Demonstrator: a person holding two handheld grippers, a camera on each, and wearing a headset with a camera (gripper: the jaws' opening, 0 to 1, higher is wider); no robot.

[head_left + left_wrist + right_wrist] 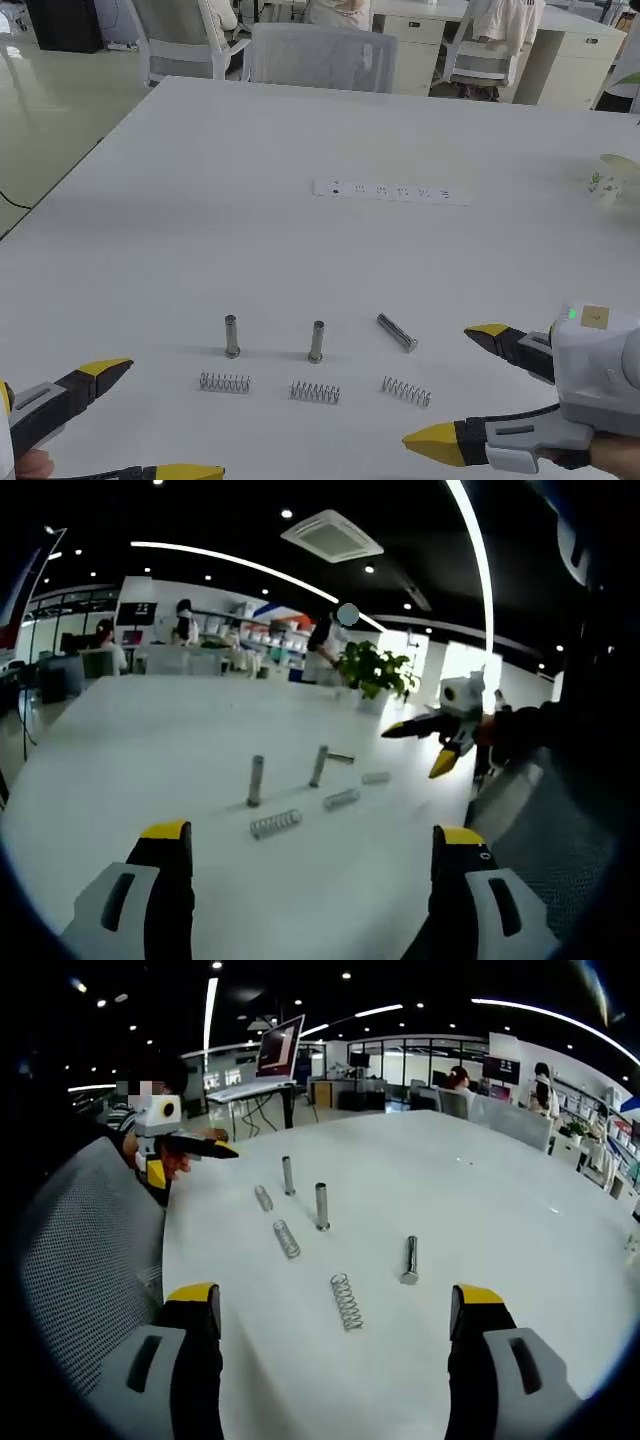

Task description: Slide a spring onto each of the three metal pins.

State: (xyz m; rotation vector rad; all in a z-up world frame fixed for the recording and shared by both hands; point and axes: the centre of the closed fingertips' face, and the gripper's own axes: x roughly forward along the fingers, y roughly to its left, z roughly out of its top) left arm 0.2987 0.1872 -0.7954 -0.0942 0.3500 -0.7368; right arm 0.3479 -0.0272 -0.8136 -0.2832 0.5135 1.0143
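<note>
Right spring [406, 391] lies flat on the table [300, 130], long axis roughly left-to-right, slightly skewed; fallen pin [396, 332] lies on its side just behind it; left pin [231, 336] and middle pin [316, 341] stand upright; right gripper [455, 385] is nearer, just right of that spring, jaws wide, empty; left gripper [150, 420] likewise wide and empty, nearer the left spring [224, 382].

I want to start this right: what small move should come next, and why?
Probably bring the right gripper to the rightmost pin and stand it up: it lies on its side, while the left pin and middle pin stand upright. The gripper's jaws are open and empty.
</note>
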